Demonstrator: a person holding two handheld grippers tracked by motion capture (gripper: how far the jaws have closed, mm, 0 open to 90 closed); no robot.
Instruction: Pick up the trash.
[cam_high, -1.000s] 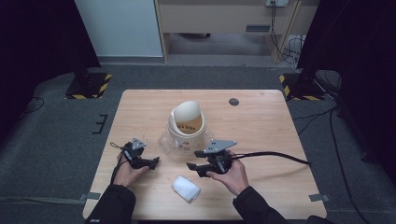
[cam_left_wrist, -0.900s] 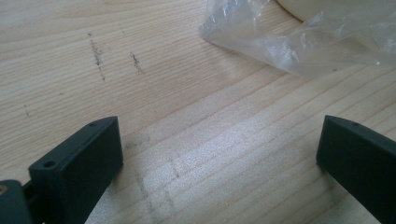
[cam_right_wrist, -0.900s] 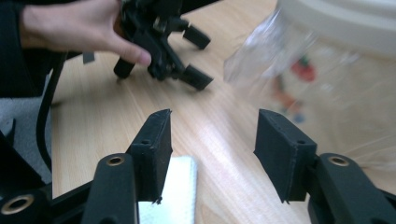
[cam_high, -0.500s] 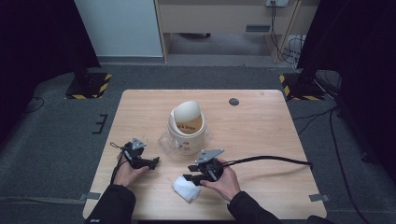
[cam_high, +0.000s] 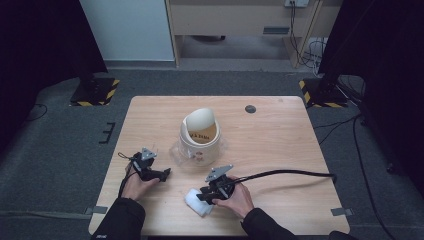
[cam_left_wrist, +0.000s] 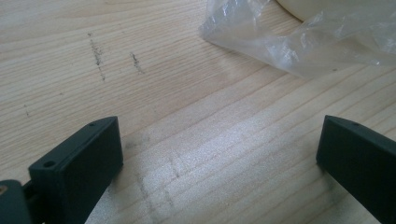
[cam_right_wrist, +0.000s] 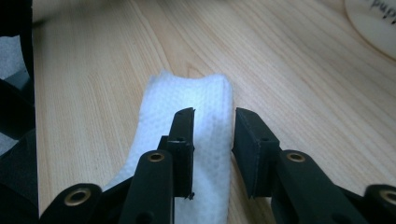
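- A person sits at the near edge of a light wooden table (cam_high: 280, 150), dark sleeves coming in from below, one two-jaw gripper in each hand.
- The right gripper (cam_high: 203, 196) is down near the front edge of the table, its tip right at a folded white paper towel (cam_high: 197, 204). A thick black cable (cam_high: 285, 173) trails from it off to the right across the tabletop.
- From the right gripper view, the jaws sit partly closed, a narrow gap between them, straddling the raised right-hand fold of the paper towel (cam_right_wrist: 196, 121). One jaw rests on top of the towel, the other just at its edge; they have not pinched together on it.
- The left gripper (cam_high: 164, 174) lies low over the table at the front left, held in the left hand (cam_high: 136, 184), pointing toward the middle.
- In the left gripper view its jaws stand wide apart with bare wood grain between them, holding nothing. A crumpled piece of clear plastic film (cam_left_wrist: 299, 37) lies on the table beyond them.
- In the middle of the table stands a small cream-coloured desktop bin (cam_high: 199, 140) with a domed swing lid tilted open, dark lettering showing inside the opening. The clear plastic sits around its base.
- A small dark round disc (cam_high: 250, 109) sits toward the far side of the table, well apart from everything else.
- The paper towel lies in front of the bin, between it and the person.
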